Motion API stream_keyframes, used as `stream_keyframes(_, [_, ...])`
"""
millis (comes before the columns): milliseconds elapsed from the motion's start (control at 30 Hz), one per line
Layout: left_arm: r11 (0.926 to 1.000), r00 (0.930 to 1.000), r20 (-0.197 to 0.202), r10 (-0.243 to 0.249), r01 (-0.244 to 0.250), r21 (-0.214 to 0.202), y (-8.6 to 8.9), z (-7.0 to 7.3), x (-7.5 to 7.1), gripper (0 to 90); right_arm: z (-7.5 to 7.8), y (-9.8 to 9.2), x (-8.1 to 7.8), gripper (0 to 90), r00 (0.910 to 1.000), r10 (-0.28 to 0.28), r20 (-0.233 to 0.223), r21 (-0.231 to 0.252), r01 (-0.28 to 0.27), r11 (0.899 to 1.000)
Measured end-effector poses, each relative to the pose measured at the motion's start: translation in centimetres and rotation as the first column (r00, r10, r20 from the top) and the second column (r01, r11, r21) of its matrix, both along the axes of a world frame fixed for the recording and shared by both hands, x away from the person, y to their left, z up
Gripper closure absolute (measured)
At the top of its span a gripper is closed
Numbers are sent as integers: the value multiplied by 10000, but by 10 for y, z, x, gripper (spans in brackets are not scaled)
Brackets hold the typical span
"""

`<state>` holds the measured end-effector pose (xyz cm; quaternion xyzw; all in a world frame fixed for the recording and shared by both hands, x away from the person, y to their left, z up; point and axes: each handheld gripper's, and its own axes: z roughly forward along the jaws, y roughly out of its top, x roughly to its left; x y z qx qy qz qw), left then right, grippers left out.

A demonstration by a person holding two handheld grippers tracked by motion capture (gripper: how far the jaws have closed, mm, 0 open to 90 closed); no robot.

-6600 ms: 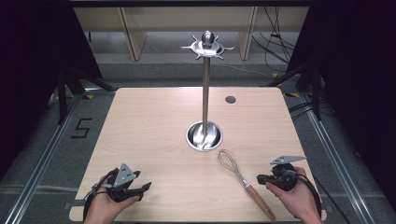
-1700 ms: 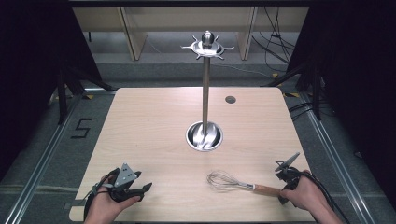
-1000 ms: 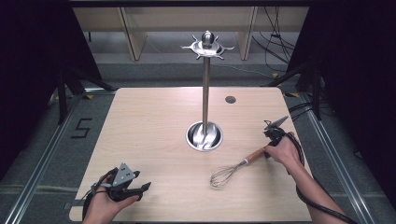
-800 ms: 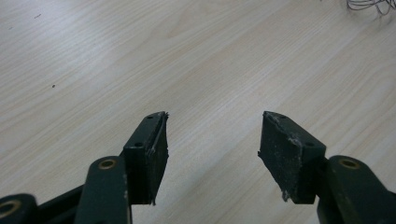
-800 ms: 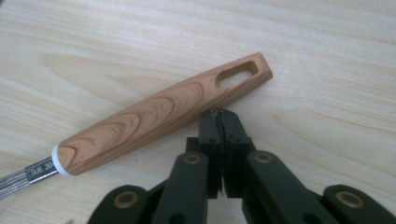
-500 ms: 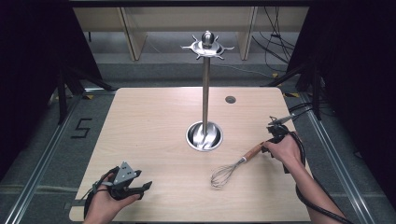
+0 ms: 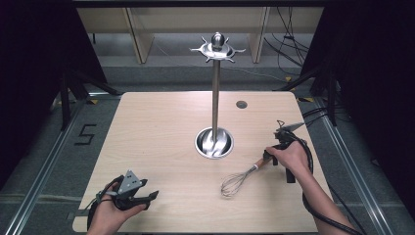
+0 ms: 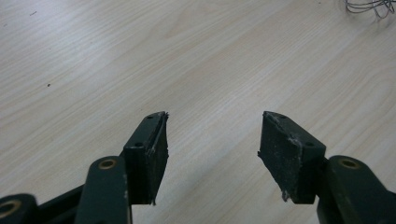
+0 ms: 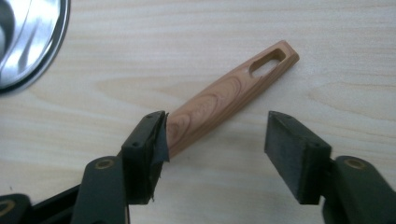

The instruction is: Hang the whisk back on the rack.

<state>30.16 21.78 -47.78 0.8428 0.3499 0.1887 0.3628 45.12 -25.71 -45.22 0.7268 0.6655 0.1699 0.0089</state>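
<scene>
The whisk lay flat on the table, just right of and nearer the person than the steel stand, handle angled away from the stand's base. Right gripper had just been opening: jaws apart, handle between them beside one pad, unclamped. Left gripper, well left of the stand, jaws apart over bare wood.

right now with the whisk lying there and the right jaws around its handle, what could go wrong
The right gripper has just been opening; its jaws stand wide and the whisk's wooden handle lies by one pad only, so closing now might push it sideways rather than clamp it. The stand's metal base sits near the whisk; a swing could knock it.
</scene>
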Motion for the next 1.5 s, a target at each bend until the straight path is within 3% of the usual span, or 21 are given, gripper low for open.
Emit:
stream_keyframes(67, [9991,9995,-1,309,-309,-305,-4,-1,0,406,-2,-4,3,361,9996,168,222,-83,-167,9998])
stream_keyframes(100, [9999,9995,286,-99,100,-41,-3,0,3,405,-1,1,3,355,9986,-532,-13,169,532,9984])
stream_keyframes(133, [9999,9999,127,-50,52,-140,-4,0,1,405,-1,5,3,348,9946,-1039,62,380,1036,9939])
stream_keyframes(167, [9989,9997,-91,218,-222,-415,-6,-1,-2,405,-4,-2,3,344,9992,-159,372,-134,164,9998])
stream_keyframes(267, [10000,9999,95,-98,98,14,-2,-2,-1,404,-2,4,7,340,9958,-905,-162,58,906,9959])
stream_keyframes(300, [9992,9997,-83,226,-229,-324,-2,-3,-4,404,-4,-1,8,337,9994,-320,141,-209,323,9993])
stream_keyframes(367, [9993,9999,79,72,-69,-355,0,-1,-4,405,-8,2,9,333,9991,-396,146,-407,402,9984])
stream_keyframes(467, [9977,9993,-37,368,-369,-560,0,-1,-6,405,-11,5,11,330,9989,-366,-304,-428,353,9985])
stream_keyframes(500, [9999,9995,285,122,-119,-102,3,-1,-2,405,-13,6,11,331,9987,-317,-409,-595,293,9978])
stream_keyframes(567, [9981,9989,-179,441,-448,-430,0,-1,-6,405,-14,14,12,335,9857,-1058,-1313,-273,1031,9943])
stream_keyframes(600, [9992,9994,-103,336,-338,-219,1,0,-5,405,-16,13,12,335,9919,-705,-1060,-396,666,9970])
stream_keyframes(667, [9988,9994,-86,324,-327,-353,0,-1,-4,405,-17,23,14,336,9798,-1581,-1225,-173,1571,9874])
stream_keyframes(700, [9983,9994,-149,305,-312,-495,-1,-2,-4,405,-19,19,14,335,9908,-997,-914,-540,950,9940])
stream_keyframes(733, [9984,9991,-170,398,-404,-407,-1,-3,-4,405,-18,26,14,331,9790,-1546,-1329,-298,1519,9879])
stream_keyframes(800, [9990,9995,-146,285,-290,-353,-1,-3,-4,405,-20,25,14,333,9889,-898,-1187,-672,822,9943])
stream_keyframes(967, [10000,9999,161,-38,38,-16,3,-1,-2,405,-22,35,15,363,9860,-692,-1516,-1135,522,9922])
stream_keyframes(1033, [9988,9993,-162,329,-334,-365,0,-2,-5,405,-21,37,16,382,9843,-773,-1587,-1152,593,9916])
stream_keyframes(1167, [9989,9996,-154,254,-260,-380,0,-1,-5,405,-20,44,16,434,9744,-902,-2059,-1265,649,9898])
stream_keyframes(1233, [9984,9993,-171,336,-343,-445,0,-1,-6,405,-21,41,16,476,9789,-533,-1975,-1368,263,9902])
stream_keyframes(1300, [9985,9991,-141,395,-400,-374,0,-1,-5,405,-18,37,16,541,9724,24,-2331,-1441,-370,9889])
stream_keyframes(1500, [9999,10000,-29,56,-56,-147,1,0,-4,405,-15,37,15,652,9663,184,-2569,-1702,-640,9833])
